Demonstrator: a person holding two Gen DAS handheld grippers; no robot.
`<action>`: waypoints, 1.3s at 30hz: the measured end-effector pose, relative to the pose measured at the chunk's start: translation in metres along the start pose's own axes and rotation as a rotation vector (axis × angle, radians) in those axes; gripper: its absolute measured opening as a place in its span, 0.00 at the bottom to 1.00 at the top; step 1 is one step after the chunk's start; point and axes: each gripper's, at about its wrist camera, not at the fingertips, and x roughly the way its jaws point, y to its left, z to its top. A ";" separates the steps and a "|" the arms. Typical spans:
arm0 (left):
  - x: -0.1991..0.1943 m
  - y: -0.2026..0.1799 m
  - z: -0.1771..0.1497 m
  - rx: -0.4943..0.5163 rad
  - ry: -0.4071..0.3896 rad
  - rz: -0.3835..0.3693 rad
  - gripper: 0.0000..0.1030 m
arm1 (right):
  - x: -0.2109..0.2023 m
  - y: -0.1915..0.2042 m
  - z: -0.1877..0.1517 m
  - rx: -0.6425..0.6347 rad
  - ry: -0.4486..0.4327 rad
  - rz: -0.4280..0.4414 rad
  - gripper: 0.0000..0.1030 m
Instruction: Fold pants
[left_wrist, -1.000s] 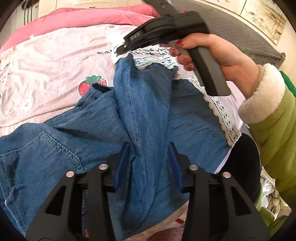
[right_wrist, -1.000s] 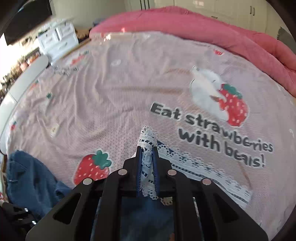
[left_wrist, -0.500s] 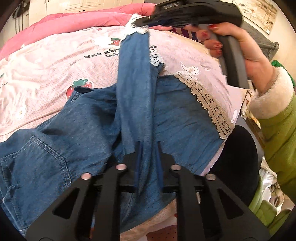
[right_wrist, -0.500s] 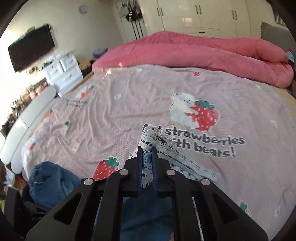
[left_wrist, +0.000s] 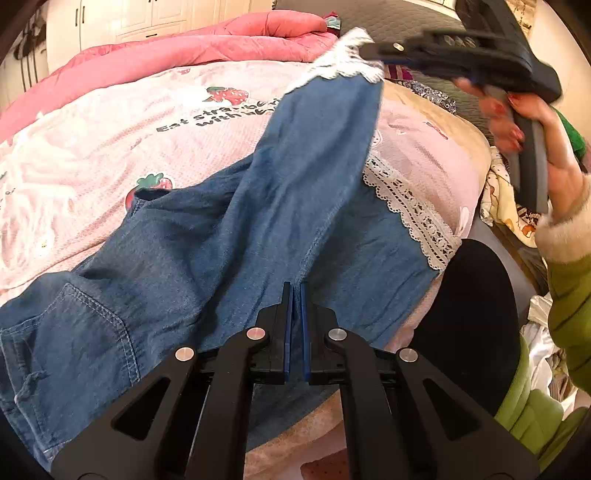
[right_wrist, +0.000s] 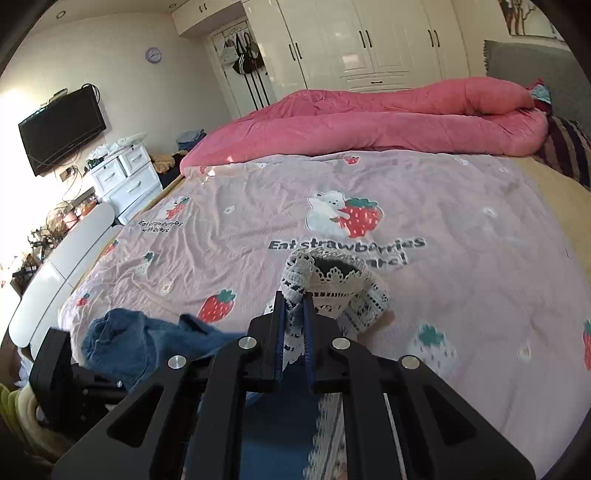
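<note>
While my right gripper (right_wrist: 293, 321) pinches the lace hem and my left gripper (left_wrist: 294, 314) clamps the seam, I keep the pants (left_wrist: 229, 236) leg taut above the bed (right_wrist: 461, 229) before laying it over.

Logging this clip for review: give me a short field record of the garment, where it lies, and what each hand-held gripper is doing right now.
garment: pants, blue denim with white lace cuffs
surface: bed, strawberry-print sheet
left hand-held gripper: shut on the pants at a seam near the bed's edge
right hand-held gripper: shut on a lace cuff, held above the bed
leg state: one leg lifted between the grippers, the other flat on the sheet
background: pink quilt at the far side
</note>
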 end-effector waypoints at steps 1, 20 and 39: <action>-0.001 -0.001 0.000 0.002 -0.002 0.000 0.00 | -0.006 -0.001 -0.006 0.006 0.001 -0.001 0.08; -0.019 0.001 -0.023 0.058 0.031 0.011 0.00 | -0.057 -0.015 -0.120 0.162 0.114 -0.010 0.08; -0.003 -0.005 -0.048 0.062 0.075 0.006 0.00 | -0.052 -0.013 -0.158 0.166 0.281 -0.097 0.43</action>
